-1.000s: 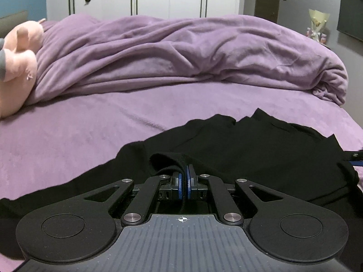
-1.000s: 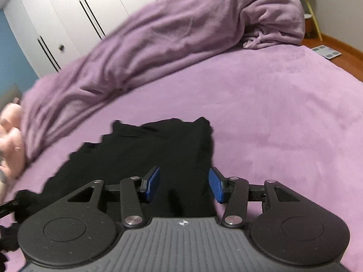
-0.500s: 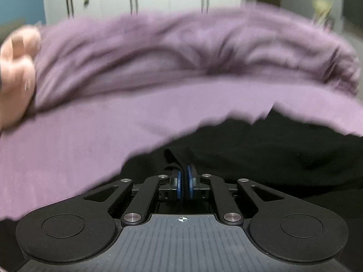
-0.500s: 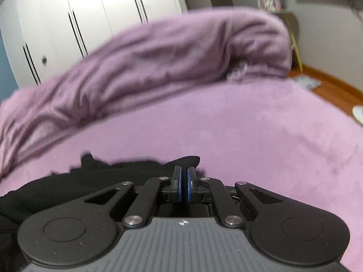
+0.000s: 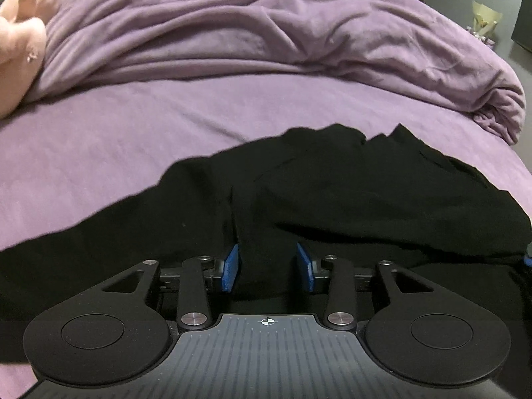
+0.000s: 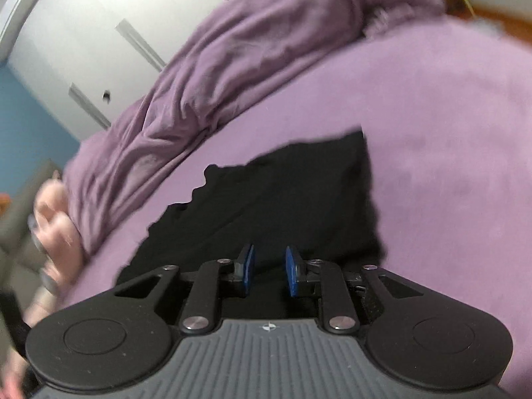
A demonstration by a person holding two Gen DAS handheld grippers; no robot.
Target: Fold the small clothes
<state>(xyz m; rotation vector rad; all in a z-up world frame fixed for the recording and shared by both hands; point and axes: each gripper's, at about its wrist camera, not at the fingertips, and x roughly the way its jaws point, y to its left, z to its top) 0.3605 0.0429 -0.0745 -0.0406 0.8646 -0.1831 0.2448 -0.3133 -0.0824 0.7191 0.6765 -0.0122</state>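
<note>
Black garment (image 5: 349,199) being seen lying rumpled on purple bed (image 5: 133,133). Left tool (image 5: 267,267) and right tool (image 6: 268,271) being held apart, over cloth. Soft, limp, light fabric; hem corners being judged best hold.

Left gripper (image 5: 268,267) hovering low and level, blue pads (image 5: 231,267) spread wide apart, jaws gaping and gripping nothing. Right gripper (image 6: 268,270) tilting to one side, its blue pads (image 6: 292,275) parted by a narrower gap, likewise clasping nothing. Both pointing forward, fingers reaching out from the dark grey bodies at the bottom of each view.
</note>
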